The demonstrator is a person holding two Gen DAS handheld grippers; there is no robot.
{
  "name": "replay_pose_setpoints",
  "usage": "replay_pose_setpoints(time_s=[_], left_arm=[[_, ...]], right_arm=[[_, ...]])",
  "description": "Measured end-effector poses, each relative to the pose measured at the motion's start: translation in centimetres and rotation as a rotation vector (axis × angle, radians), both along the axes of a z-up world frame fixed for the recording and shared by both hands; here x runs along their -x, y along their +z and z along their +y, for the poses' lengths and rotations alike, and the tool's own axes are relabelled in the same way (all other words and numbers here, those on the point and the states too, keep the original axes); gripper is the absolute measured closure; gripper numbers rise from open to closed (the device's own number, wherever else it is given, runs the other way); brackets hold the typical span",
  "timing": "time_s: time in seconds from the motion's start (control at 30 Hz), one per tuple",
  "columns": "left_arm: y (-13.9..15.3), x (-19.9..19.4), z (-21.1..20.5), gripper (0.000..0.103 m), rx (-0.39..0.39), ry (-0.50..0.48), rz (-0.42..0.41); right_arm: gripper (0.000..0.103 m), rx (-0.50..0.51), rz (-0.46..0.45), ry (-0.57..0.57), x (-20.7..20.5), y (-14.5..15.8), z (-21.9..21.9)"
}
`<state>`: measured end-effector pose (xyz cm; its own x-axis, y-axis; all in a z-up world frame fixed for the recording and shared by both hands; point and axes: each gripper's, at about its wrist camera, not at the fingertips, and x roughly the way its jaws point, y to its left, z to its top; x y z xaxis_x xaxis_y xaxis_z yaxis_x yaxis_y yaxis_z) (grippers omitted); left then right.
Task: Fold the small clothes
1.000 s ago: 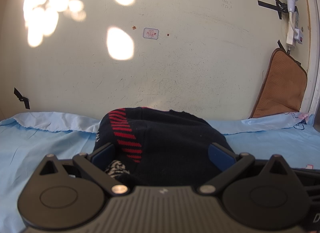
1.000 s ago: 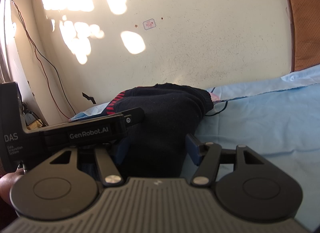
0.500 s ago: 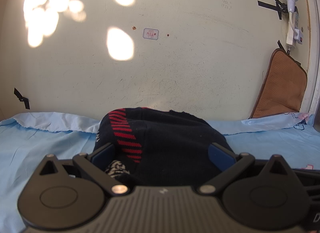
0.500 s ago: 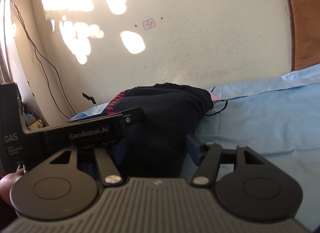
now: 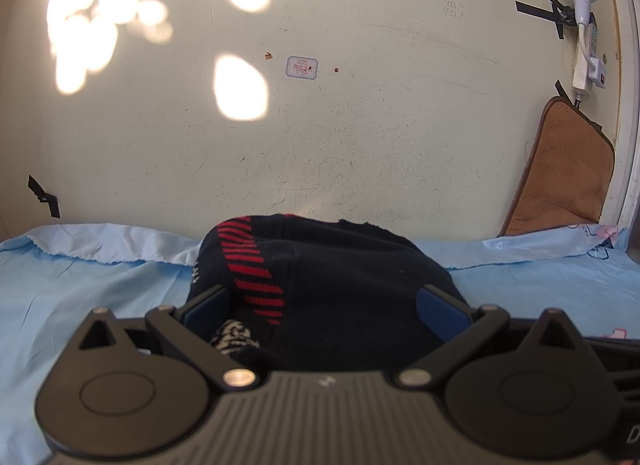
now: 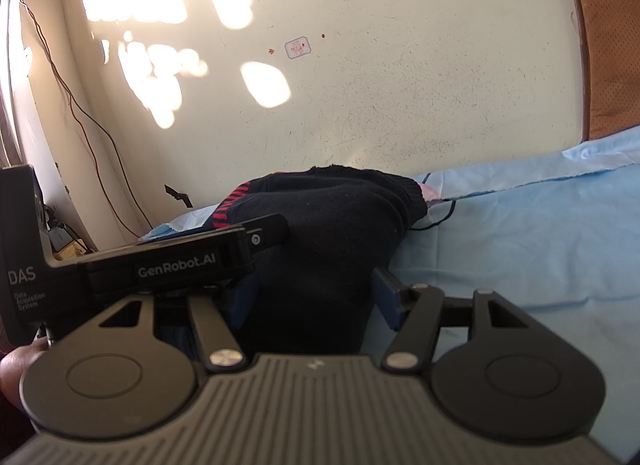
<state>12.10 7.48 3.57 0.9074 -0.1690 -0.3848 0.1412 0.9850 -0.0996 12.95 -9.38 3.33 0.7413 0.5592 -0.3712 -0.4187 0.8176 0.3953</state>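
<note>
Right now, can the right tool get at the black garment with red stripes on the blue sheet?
Probably yes. The black garment already lies between the open fingers of the right tool, and only the left tool sits close beside it on the blue sheet.

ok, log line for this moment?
left gripper: jaws wide, flanking dark knit garment | right gripper: same | grip: unclear for both | garment: bunched on blue sheet

Bunched black red-striped garment (image 5: 332,285) on blue sheet.
</note>
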Motion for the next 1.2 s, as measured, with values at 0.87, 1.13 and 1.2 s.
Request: replay_pose_setpoints(time_s=[0.87,1.13,1.2], left_arm=[[1.4,-1.7,9.4,0.0,0.376,0.183,0.169],[-1.5,-3.6,10.9,0.0,0.522,0.116,0.345],[-1.7,-3.4,10.4,0.0,0.527,0.099,0.33]], right_arm=[[0.017,-0.105,0.022,-0.084,0.0,1.0,-1.9],[0.012,-0.19,0.295,0.069,-5.9,-0.3,-1.6],[0.011,-0.244,0.41,0.113,-7.8,-1.7,-1.2]])
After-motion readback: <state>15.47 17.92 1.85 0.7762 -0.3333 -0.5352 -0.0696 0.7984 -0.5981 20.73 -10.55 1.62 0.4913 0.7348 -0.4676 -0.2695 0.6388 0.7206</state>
